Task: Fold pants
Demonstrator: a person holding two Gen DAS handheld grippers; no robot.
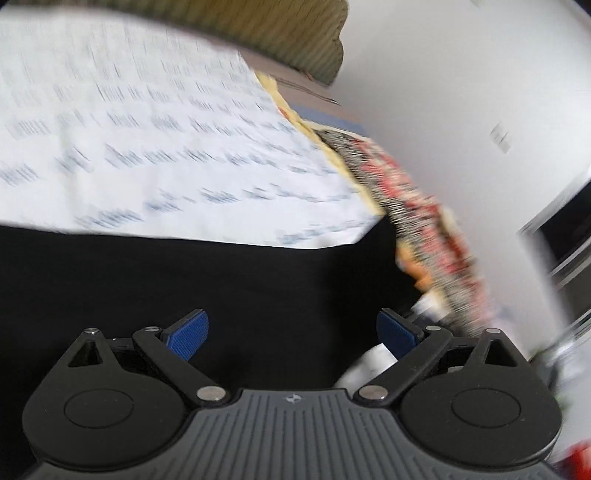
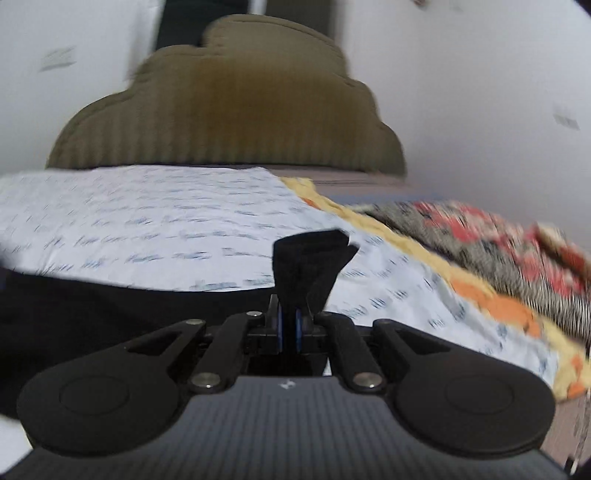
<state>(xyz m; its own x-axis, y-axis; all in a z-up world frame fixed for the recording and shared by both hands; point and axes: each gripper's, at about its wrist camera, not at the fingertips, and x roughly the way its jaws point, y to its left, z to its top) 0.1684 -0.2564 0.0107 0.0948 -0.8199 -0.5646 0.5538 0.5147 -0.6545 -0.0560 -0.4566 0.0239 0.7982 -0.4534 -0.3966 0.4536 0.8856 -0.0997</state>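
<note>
On the bed, at nine o'clock in the left wrist view, the white sheet (image 1: 166,147) with small blue marks fills the upper left, much blurred. Below it, from nine through six o'clock, the black pants (image 1: 221,280) spread as a broad dark sheet across the lower half, their far edge lying on the white sheet. The left hand-held gripper (image 1: 291,338) sits at six o'clock with its jaws wide apart; the blue pads (image 1: 190,338) stand clear on either side with only pants cloth seen beyond the gap, and nothing is pinched. Toward twelve o'clock an olive headboard (image 1: 295,33) shows, and from one to four o'clock a patterned blanket (image 1: 424,221) in red, black and yellow runs along the sheet's edge, with a white wall (image 1: 461,92) behind it.

At nine o'clock in the right wrist view the pants (image 2: 92,306) lie dark and low over the sheet (image 2: 147,221). At the centre, the right hand-held gripper (image 2: 289,328) is clamped tight on a fold of the pants, and a tuft of black cloth stands up out of the closed jaws, above the fingertips. The scalloped headboard (image 2: 236,110) fills twelve o'clock. From two to four o'clock the blanket (image 2: 498,251) lies beside the sheet, its yellow and orange border touching it.
</note>
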